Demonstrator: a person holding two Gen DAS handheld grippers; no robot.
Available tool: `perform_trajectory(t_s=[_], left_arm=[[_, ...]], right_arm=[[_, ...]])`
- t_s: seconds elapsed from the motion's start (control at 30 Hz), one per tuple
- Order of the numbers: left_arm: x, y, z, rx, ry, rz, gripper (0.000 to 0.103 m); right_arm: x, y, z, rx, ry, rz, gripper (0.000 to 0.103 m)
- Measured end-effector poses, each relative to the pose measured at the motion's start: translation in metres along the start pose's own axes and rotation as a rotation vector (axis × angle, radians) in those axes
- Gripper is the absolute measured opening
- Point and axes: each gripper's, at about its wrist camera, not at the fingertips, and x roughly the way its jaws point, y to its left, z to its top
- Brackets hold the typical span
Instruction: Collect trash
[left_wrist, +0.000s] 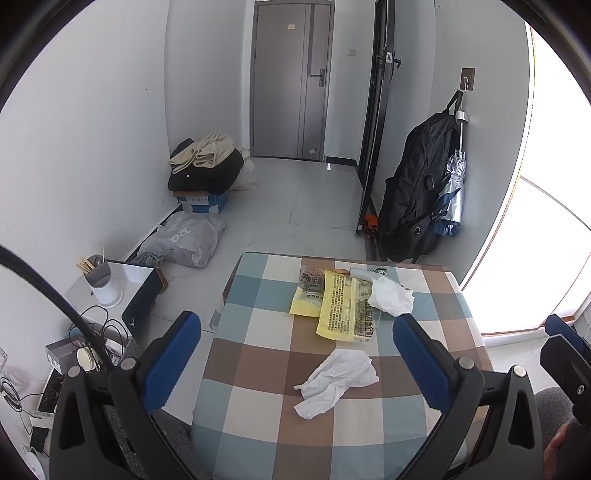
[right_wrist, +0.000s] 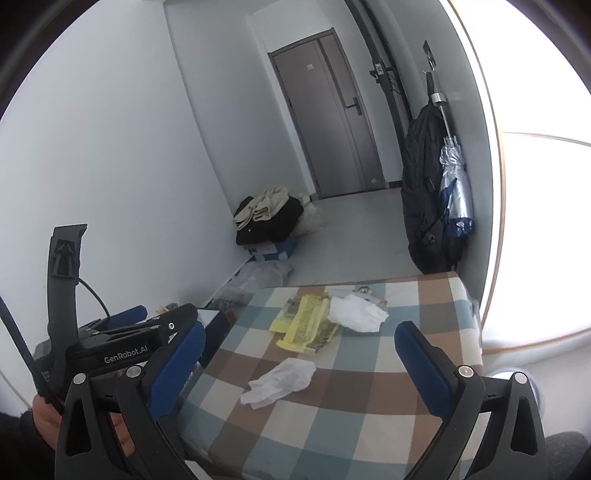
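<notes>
A crumpled white tissue (left_wrist: 338, 382) lies near the front of the checked tablecloth (left_wrist: 258, 417); it also shows in the right wrist view (right_wrist: 282, 382). Yellow printed wrappers (left_wrist: 338, 306) and a second white tissue (left_wrist: 391, 295) lie farther back, seen in the right wrist view as wrappers (right_wrist: 304, 325) and tissue (right_wrist: 356, 312). My left gripper (left_wrist: 297, 350) is open and empty above the near tissue. My right gripper (right_wrist: 299, 358) is open and empty over the table's near side. The left gripper's body (right_wrist: 122, 347) shows at the left of the right wrist view.
A grey utensil holder (left_wrist: 101, 282), cables and boxes (left_wrist: 62, 354) stand left of the table. A grey bag (left_wrist: 184, 242) and a clothes pile on a box (left_wrist: 205, 166) lie on the floor. A black backpack (left_wrist: 417, 192) and umbrella (left_wrist: 452, 192) hang on the right wall.
</notes>
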Motion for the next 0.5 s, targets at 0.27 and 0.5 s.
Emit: perform_trajectory(t_s=[0.27, 0.5], left_arm=[[0.0012, 0.0, -0.0007, -0.007, 0.004, -0.003, 0.102], [0.0027, 0.0045, -0.0008, -0.037, 0.011, 0.004, 0.102]], right_arm=[[0.0033, -0.0014, 0.0018, 0.018, 0.031, -0.006, 0.103], [0.0014, 0.0, 0.0021, 0.007, 0.023, -0.007, 0.103]])
